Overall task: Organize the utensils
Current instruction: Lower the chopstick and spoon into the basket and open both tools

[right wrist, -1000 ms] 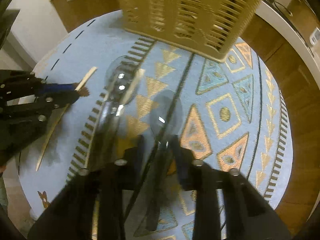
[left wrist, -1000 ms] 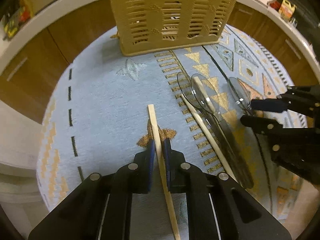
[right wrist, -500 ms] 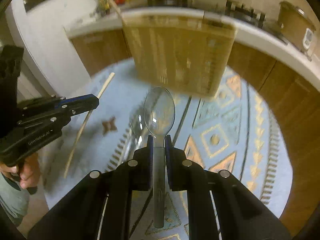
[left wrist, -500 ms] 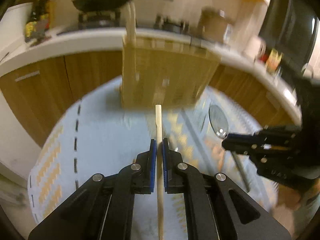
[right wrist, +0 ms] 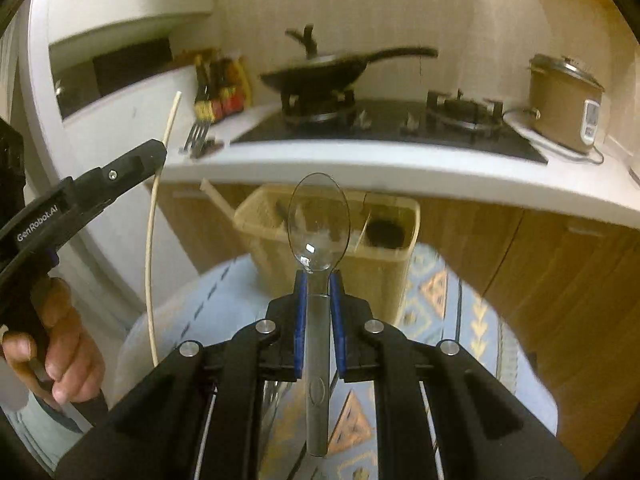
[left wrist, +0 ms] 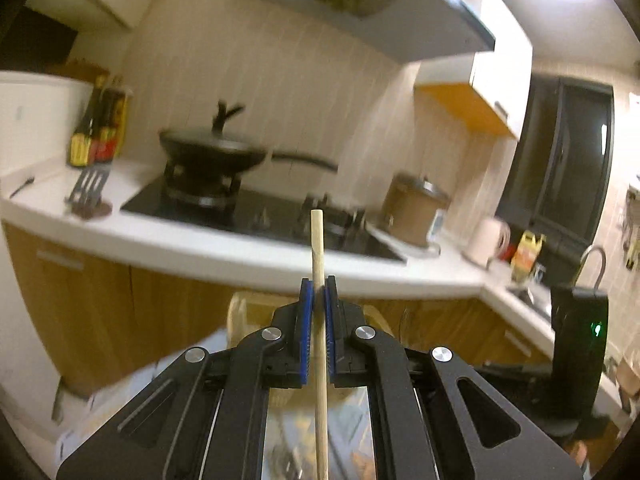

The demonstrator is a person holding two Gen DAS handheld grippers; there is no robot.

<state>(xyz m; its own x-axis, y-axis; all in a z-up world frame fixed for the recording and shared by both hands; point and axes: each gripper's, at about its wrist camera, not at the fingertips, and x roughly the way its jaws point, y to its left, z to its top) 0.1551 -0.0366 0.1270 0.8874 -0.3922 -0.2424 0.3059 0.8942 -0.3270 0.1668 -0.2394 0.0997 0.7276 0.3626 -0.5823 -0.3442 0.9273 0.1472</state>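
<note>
The left gripper [left wrist: 319, 292] is clamped on a wooden chopstick [left wrist: 318, 248], which stands upright between its blue pads [left wrist: 306, 320] with the tip above them. The right gripper [right wrist: 319, 280] is closed on the neck of a clear plastic spoon [right wrist: 319, 222], bowl up. Beyond the spoon, a beige slotted utensil basket [right wrist: 384, 276] stands on a patterned blue mat [right wrist: 448, 304]. Behind it runs a white counter [right wrist: 400, 168] with a black wok [right wrist: 320, 72] on the stove.

Chopstick [left wrist: 320, 344] lower end cut off; basket [left wrist: 248, 312] mostly hidden.
</note>
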